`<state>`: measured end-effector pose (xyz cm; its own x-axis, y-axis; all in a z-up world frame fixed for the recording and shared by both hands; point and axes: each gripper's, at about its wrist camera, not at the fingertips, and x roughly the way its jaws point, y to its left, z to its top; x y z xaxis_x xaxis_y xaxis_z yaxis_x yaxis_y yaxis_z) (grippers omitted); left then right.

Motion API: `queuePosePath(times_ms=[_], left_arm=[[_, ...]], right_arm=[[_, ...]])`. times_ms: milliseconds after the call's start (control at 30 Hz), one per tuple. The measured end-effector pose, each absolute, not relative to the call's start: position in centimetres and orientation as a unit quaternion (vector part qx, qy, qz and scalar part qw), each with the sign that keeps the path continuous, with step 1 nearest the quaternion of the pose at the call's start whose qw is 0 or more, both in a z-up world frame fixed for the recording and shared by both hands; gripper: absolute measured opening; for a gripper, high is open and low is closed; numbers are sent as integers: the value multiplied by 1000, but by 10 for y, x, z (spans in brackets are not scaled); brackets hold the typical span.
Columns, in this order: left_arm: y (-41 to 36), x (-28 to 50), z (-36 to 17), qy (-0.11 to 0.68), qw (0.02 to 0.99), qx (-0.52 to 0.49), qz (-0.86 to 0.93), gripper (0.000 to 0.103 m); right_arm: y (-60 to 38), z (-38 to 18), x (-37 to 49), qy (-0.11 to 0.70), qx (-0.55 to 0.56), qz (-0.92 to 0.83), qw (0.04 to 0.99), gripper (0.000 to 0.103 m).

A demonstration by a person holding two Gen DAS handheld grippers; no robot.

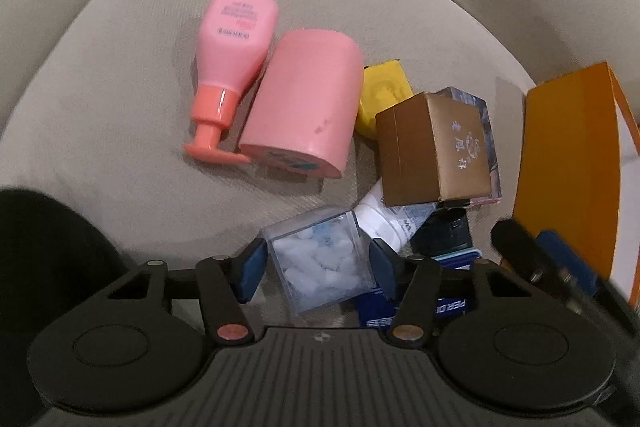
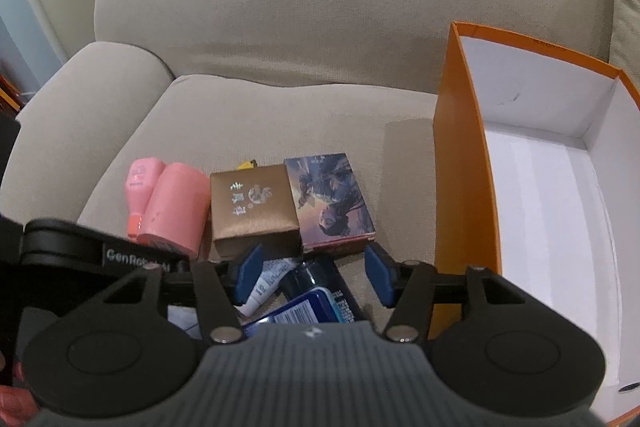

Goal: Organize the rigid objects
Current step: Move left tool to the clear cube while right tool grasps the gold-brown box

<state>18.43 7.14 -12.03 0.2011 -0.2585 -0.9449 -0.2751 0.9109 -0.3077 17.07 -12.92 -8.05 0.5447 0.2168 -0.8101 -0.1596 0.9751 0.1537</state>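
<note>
A pile of small items lies on a beige armchair seat (image 2: 280, 115). In the left wrist view my left gripper (image 1: 318, 265) is open with its blue pads on either side of a clear plastic cube (image 1: 324, 261) filled with white pieces; small gaps show at both pads. Beyond lie a pink pump bottle (image 1: 232, 63), a pink cylinder (image 1: 300, 103), a yellow box (image 1: 384, 95) and a brown box (image 1: 432, 155). My right gripper (image 2: 312, 275) is open and empty above a white tube (image 2: 264, 287) and a dark blue bottle (image 2: 312, 303). The brown box (image 2: 254, 211) and a picture box (image 2: 332, 199) lie just ahead.
An open orange box (image 2: 460, 167) with a white, bare inside stands on the seat at the right; it also shows in the left wrist view (image 1: 560, 167). The armchair's backrest and left arm (image 2: 100, 75) enclose the seat. The right gripper's fingers (image 1: 524, 251) appear at right in the left wrist view.
</note>
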Motion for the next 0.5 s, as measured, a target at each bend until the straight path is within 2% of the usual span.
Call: queuePosePath(times_ms=[133,300,367,433,500], left_arm=[[82,185,-116,625,758,-190,-4,62],[95,188,-107,616,771,-159,-10,61],[99,190,-105,615,773,-158,-10,61],[95,193,-107,613,774,-157,-10,61],[94,193,-107,611,776,-155,-10,61]], right_arm=[[-122,-79,182,465,41,125,875,67],[-103,-82,202,479,30,143,866,67],[-96,-85,209,486,20,150,861,69],[-89,-88,216,492,6,150,857,78],[-86,-93,222,500,1,153,853,78]])
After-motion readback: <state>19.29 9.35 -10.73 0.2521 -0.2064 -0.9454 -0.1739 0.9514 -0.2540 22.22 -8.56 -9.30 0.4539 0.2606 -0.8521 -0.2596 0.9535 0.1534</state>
